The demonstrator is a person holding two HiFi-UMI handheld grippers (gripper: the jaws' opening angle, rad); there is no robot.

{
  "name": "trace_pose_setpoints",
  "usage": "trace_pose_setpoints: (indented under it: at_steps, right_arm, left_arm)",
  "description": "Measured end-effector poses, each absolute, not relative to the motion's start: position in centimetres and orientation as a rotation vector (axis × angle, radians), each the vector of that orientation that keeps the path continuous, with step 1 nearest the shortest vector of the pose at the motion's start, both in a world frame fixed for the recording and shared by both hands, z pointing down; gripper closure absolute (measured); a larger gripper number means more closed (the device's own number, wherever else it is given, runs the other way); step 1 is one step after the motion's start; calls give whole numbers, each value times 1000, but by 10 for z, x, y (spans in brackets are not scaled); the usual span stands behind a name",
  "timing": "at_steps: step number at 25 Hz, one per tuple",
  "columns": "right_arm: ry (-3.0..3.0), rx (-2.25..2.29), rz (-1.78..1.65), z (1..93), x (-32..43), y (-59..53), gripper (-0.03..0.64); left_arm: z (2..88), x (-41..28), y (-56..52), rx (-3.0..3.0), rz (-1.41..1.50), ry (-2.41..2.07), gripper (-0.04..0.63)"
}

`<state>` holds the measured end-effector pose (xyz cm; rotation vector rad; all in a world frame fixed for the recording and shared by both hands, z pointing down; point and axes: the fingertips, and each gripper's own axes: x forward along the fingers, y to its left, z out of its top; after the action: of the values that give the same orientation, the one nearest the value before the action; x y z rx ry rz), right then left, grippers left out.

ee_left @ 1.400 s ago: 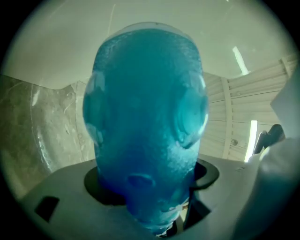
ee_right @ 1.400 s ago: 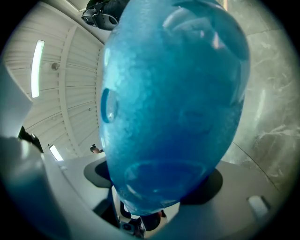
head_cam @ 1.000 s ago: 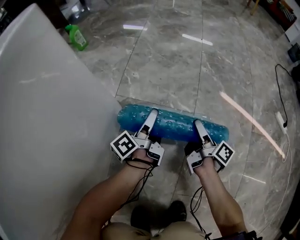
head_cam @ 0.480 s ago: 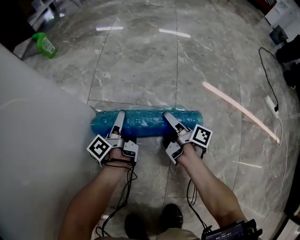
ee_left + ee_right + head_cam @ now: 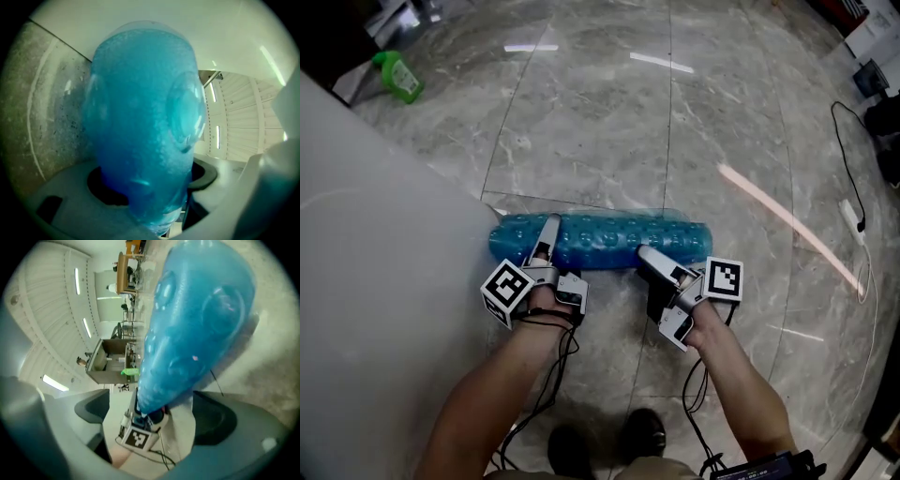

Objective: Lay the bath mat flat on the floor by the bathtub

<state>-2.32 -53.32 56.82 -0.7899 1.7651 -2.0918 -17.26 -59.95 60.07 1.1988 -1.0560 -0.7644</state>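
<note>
The blue bath mat is rolled up into a knobbly tube, not laid flat yet, and it sits down at the grey marble floor right beside the white bathtub, with its left end up against the tub's side. The person is bent over it with a tool in each hand. The left tool reaches over the roll near its left end, one finger across the top; seen along that tool, the blue roll fills the gap between the jaws, which stand wide and have just been closing in on it, so it has the mat in its grip. The right tool comes in at the near edge towards the right half of the roll, jaws also spread wide with the mat clamped between them. The two tools are well apart along the tube. Off in the far left corner a green bottle stands on the floor past the tub, and a black cable trails along the right side. The person's dark shoes show at the bottom, behind the forearms
</note>
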Motion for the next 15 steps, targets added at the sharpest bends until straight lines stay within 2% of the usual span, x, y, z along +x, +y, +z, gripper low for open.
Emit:
trace_pose_setpoints:
  at_steps: [1,3,4,9,12,14,15]
  right_arm:
    - [1806,-764,-2106,560,-27,-521,86]
    - [1951,-764,-1994,531,-33,-513,278]
    - [2079,-820,-1867,518,-34,-518,347]
    - [2776,-1334,-1123,512,-42,-560,420]
    - [2957,-1475,-1025,539,-50,-567,438]
    - [3009,-1530,-993,547,-47,-566,496]
    - [3017,-1536,-991,549,-46,-566,503]
  left_arm:
    - [601,-173,-599,1198,-764,-1062,275]
    - [601,-173,-599,1202,-766,-1061,275]
    - [601,-173,-599,1206,-767,-1059,273]
    - [601,-172,-599,1214,-765,-1052,268]
    - [601,-170,-598,1221,-763,-1040,262]
    - [599,-167,-598,1238,-753,-1005,259]
    - [597,-165,-598,1252,-736,-976,254]
